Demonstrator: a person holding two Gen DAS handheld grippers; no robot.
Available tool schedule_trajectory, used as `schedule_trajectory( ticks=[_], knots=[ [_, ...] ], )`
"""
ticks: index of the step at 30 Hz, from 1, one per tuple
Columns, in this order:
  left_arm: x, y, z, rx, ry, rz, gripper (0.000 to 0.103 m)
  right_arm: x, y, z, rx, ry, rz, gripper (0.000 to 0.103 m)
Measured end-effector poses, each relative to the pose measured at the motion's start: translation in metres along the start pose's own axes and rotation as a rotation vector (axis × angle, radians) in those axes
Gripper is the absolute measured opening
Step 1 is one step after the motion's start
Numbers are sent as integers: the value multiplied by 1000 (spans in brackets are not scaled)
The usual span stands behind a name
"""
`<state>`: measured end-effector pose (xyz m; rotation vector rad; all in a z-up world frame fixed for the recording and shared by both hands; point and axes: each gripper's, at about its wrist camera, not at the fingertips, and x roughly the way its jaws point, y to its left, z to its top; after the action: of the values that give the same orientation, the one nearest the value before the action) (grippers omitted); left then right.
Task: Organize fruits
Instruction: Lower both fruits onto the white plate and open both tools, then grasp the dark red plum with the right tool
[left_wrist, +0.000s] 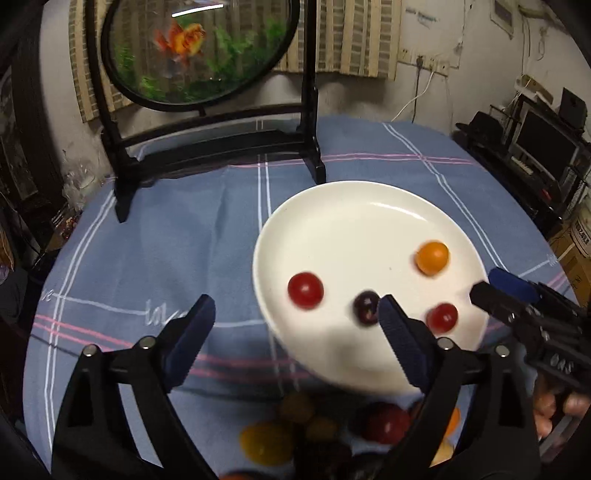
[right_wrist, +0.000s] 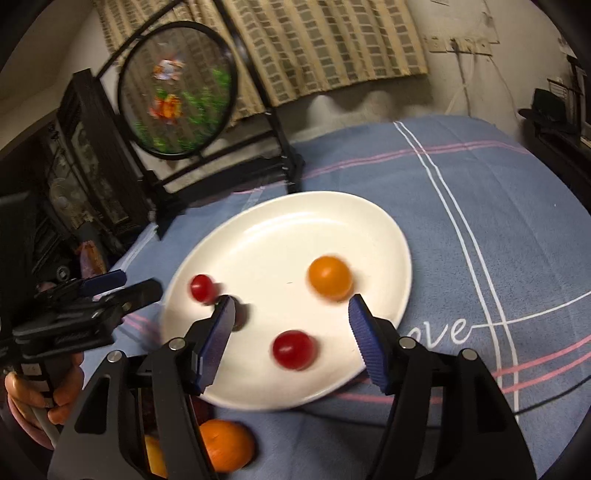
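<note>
A white plate (left_wrist: 354, 218) (right_wrist: 280, 229) on the blue cloth holds an orange tomato (left_wrist: 432, 257) (right_wrist: 330, 277), two red tomatoes (left_wrist: 305, 290) (left_wrist: 441, 317) (right_wrist: 294, 349) (right_wrist: 201, 287) and a dark purple one (left_wrist: 365, 307). A heap of loose fruits (left_wrist: 386, 422) (right_wrist: 225, 445) lies in front of the plate. My left gripper (left_wrist: 297, 315) is open and empty over the plate's near left edge; it also shows in the right wrist view (right_wrist: 122, 284). My right gripper (right_wrist: 291, 306) is open and empty over the plate; it also shows at the plate's right edge (left_wrist: 495, 286).
A round fish-picture screen on a black stand (left_wrist: 199, 55) (right_wrist: 177, 88) stands at the table's back. The blue checked cloth (left_wrist: 166, 236) (right_wrist: 498, 221) covers the table. Dark furniture and shelves (left_wrist: 535, 147) stand beyond the right edge.
</note>
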<state>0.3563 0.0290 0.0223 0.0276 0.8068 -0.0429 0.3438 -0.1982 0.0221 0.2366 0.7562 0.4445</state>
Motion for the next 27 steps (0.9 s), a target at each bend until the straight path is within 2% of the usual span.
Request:
schedule_trajectory(
  ticks=[5,9,12,13,15,20,24,27],
  knots=[
    [-50,22,-48,-5,-58,-5,98,-26,32,-14,-100,38,52,65],
    [-76,39,-95,-35,-95,-76,98,-51,64,-43,-288,78,126,65],
    [-79,46,-125,-62,-101,-124,98,-61,80,-70,-436,98,101,65],
    [-78,46,-133,-68,-86,-108,98,-64,81,-75,-452,102,97,65],
    [-81,45,-143,-64,-87,-48,98,-69,79,-91,-482,129,101,65],
    [-82,41,-147,-60,-71,-124,98,-84,74,-120,-571,178,126,65],
    [-84,36,-148,-35,-94,-78,98,-82,73,-135,-613,234,132,65],
    [-83,36,-148,-32,-89,-84,98,-77,78,-142,-642,265,121,65]
  ],
)
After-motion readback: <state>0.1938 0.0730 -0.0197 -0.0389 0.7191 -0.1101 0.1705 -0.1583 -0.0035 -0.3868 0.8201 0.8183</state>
